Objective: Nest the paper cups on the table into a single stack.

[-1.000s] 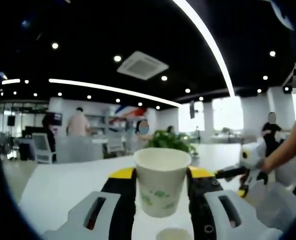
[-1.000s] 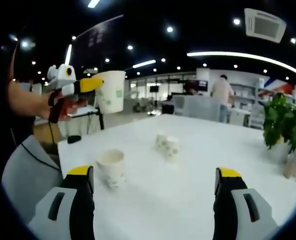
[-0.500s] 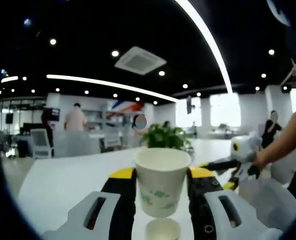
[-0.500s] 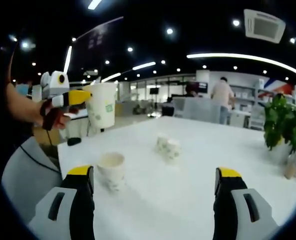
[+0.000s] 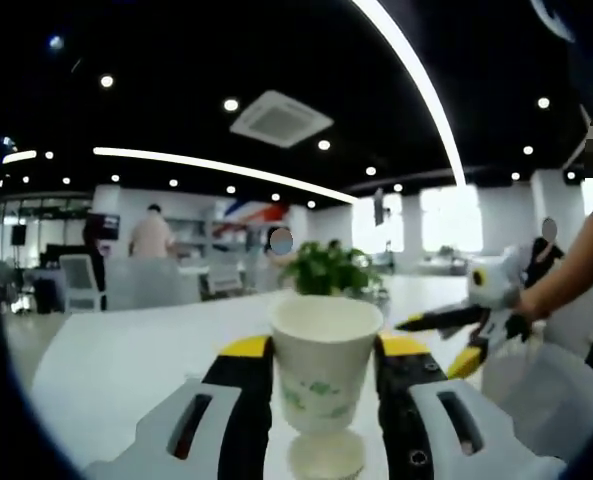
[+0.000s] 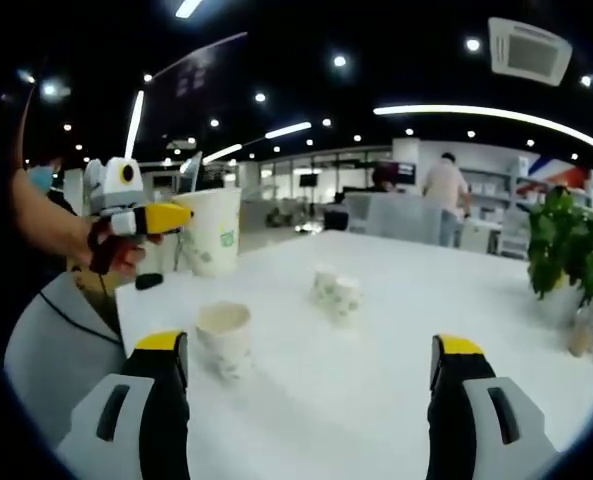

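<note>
Left claw lowered held cup, above standing cup, table edge near

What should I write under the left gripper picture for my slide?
Left gripper holds a paper cup above another cup on the white table.

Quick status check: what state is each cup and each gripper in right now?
Left gripper: shut on the held cup.
Held cup: upright, mouth up, in the air above the standing cup.
Standing cup: upright on the table, empty, not yet nested.
Pair of cups: farther back on the table, close together; whether they stand or lie is too blurred to tell.
Right gripper: open, holding nothing.
</note>
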Motion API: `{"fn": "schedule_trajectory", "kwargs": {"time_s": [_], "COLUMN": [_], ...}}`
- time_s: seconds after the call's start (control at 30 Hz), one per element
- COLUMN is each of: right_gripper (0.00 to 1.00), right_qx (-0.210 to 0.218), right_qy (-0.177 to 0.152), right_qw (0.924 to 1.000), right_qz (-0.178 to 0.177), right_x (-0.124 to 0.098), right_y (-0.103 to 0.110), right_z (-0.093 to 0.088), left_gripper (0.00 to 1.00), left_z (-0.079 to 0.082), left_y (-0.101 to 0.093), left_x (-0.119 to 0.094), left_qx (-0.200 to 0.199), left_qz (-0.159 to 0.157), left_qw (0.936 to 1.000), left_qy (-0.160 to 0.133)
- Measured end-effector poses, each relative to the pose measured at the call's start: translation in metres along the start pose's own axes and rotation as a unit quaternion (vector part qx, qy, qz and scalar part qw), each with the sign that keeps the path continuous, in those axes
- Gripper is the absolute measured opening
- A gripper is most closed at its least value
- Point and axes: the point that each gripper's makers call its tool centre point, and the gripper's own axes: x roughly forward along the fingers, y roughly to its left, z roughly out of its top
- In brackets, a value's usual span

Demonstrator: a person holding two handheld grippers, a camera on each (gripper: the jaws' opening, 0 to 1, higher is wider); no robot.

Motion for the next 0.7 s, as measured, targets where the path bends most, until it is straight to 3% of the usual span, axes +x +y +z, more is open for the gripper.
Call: {"fn": "schedule_trajectory", "kwargs": {"time_s": [0.27,0.7], "right_gripper": [1.0,1.0], "right_qx": [0.002,0.004], "right_qy": [0.004,0.006], "right_qw": [1.0,1.0], "right_qz": [-0.003,-0.005], "right_x": [-0.004,-0.005], "right_y": [-0.001,-0.001], "right_z": [-0.003,-0.005], "left_gripper": [0.38,0.38], "left_z": [-0.024,-0.078], "left_y": [0.0,0.0], "left_x": [0.005,0.001], "left_qx": [-0.002,-0.015], "left_qz": [0.001,0.003], "left_qw": [0.9998,0.9973], "left_qy": [0.019,0.072]}}
